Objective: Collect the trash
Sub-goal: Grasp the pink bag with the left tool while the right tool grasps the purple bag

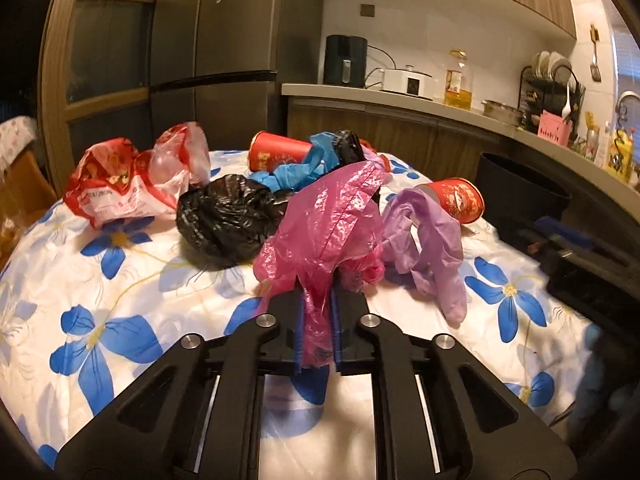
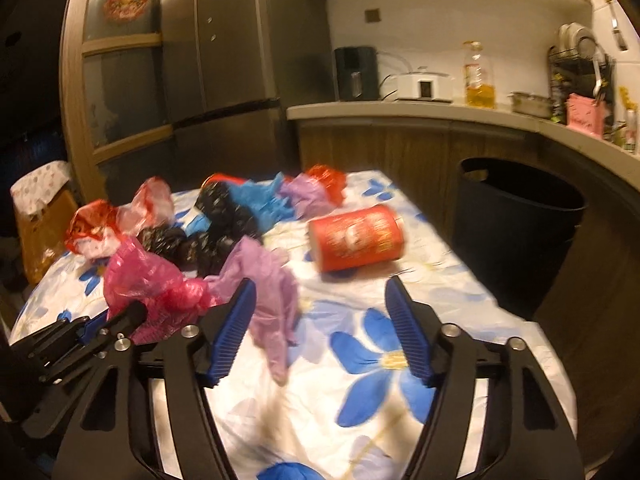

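Observation:
My left gripper [image 1: 318, 294] is shut on a crumpled pink plastic bag [image 1: 332, 216], which rises from between its pads above the flowered tablecloth [image 1: 100, 280]. Behind it lie a black bag [image 1: 224, 220], a purple glove [image 1: 432, 240], a red paper cup [image 1: 456, 200] on its side, and a red and white bag [image 1: 116, 184]. In the right wrist view my right gripper [image 2: 322, 284] stands open just above the cloth. The purple glove [image 2: 268, 296] lies against its left finger [image 2: 236, 320], and the red cup [image 2: 356, 238] lies beyond the tips, untouched. The left gripper [image 2: 100, 328] with the pink bag [image 2: 148, 280] shows at the left.
A black bin [image 2: 516, 208] stands on the floor off the table's right edge, below the kitchen counter [image 2: 420, 114]. More trash sits at the table's far end: a second red cup [image 1: 276, 154] and blue plastic [image 1: 304, 164]. A dark fridge [image 1: 224, 40] stands behind, and a chair [image 2: 40, 216] at the left.

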Demonstrator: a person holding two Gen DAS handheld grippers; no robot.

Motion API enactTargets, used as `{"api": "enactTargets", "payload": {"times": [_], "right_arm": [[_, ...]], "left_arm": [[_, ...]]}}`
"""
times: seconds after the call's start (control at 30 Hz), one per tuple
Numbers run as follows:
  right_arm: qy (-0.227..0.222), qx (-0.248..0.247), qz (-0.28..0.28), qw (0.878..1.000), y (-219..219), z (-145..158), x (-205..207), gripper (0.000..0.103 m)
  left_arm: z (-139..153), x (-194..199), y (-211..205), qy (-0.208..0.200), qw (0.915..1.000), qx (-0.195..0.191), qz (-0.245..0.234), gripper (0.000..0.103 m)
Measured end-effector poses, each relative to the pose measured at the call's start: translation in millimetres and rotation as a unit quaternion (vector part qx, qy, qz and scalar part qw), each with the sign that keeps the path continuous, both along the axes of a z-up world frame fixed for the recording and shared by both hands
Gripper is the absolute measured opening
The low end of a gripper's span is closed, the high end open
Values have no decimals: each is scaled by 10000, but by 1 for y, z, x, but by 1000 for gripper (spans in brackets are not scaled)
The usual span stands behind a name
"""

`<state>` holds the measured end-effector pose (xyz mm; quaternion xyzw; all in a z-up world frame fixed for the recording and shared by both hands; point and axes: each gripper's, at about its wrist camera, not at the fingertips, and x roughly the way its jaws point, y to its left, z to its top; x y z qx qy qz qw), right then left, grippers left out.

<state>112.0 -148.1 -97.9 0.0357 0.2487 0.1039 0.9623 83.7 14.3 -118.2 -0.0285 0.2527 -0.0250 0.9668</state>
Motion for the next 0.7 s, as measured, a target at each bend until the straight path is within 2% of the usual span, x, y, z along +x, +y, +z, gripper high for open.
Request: {"api": "enactTargets", "payload": {"times": [0.17, 0.27, 0.33, 0.43, 0.57, 0.7], "right_arm": [[184, 11, 271, 9995, 19, -9, 20, 52], [260, -84, 302, 9992, 27, -16, 32, 37], [353, -170, 350, 9986, 32, -22, 36, 17], [513, -160, 461, 9975, 33, -31, 39, 5], [331, -84, 486, 9982, 26, -19, 27, 3], [9, 60, 465, 9989, 7, 9, 11, 2]], "left_arm": [[14, -13, 11, -108, 9998, -160, 65, 6], [23, -21, 19, -151, 9993, -289, 180, 6], [28, -26, 23, -193, 9990, -315, 244, 6], [34, -29, 23, -251, 9990, -230, 302, 6], [43, -29, 23, -277, 9987, -199, 371, 6], [56, -28, 20, -389, 9985, -175, 341, 6]]}}
